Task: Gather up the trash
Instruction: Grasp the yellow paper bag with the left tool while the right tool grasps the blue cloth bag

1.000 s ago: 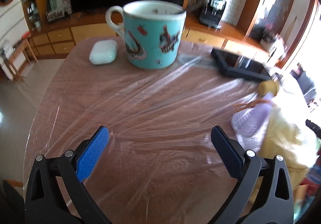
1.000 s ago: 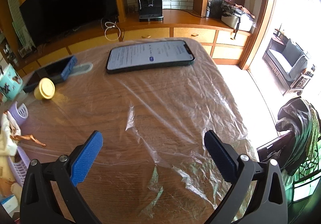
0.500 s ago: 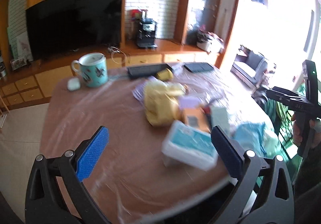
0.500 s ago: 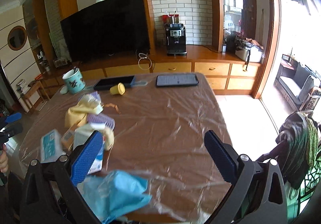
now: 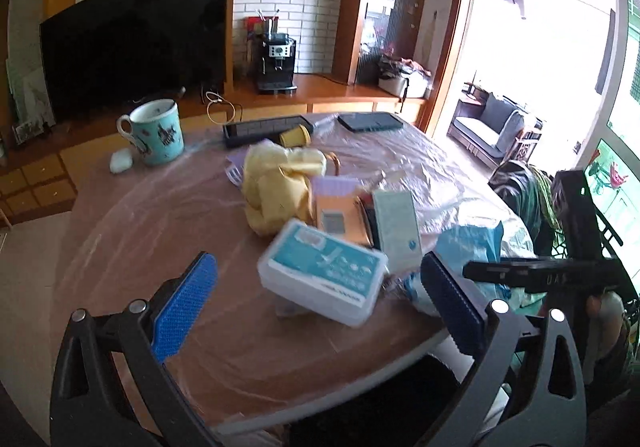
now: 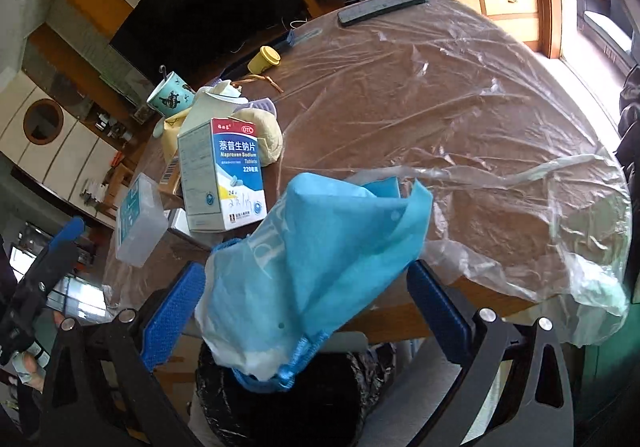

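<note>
Crumpled blue bag (image 6: 320,259) at table edge, medicine box (image 6: 224,175) upright

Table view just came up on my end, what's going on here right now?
A person holds a gripper in each hand over a plastic-covered table. Both sets of jaws are open and hold nothing. The right gripper hovers at the near edge by a blue bag. The left gripper faces a pile: teal-labelled plastic box, medicine box, yellow crumpled wrapper. Nothing is collected yet.
</note>
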A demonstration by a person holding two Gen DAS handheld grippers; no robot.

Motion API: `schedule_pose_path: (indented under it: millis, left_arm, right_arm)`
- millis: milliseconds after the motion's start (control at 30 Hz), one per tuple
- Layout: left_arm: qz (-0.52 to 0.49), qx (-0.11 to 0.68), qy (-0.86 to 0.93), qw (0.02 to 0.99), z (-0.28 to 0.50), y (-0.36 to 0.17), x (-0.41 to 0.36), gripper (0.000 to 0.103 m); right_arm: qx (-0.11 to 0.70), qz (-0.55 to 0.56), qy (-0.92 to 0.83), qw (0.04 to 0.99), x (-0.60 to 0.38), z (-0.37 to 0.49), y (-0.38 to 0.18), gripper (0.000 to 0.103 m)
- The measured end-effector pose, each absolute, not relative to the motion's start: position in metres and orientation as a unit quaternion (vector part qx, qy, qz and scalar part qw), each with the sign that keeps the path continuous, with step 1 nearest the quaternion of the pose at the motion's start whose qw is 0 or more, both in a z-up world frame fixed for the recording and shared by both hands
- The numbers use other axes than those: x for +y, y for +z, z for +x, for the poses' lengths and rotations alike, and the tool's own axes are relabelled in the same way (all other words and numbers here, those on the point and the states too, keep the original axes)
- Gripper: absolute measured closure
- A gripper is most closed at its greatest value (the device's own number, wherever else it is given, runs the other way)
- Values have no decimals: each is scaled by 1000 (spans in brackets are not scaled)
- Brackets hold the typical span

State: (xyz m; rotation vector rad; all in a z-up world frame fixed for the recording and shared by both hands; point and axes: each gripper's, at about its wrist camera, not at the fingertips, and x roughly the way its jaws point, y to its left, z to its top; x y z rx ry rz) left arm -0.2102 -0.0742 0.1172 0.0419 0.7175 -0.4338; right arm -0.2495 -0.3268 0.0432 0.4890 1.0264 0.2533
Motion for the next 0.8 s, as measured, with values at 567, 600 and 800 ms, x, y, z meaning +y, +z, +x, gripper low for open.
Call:
schedule_pose_path:
  millis: [567,600,800]
  left_arm:
    - [-20,535,-277,798,-35,42,-85,2]
    - [-20,538,-274,797,-33,38,-84,2]
    - [-38,551,-293,781,-34,24,-79,33]
  right_arm:
    - [478,121,119,862,-300,-198,44,20]
    - [479,127,124,860,-301,-199,42,21]
    - [473,179,157,848,-312,-202,35,37]
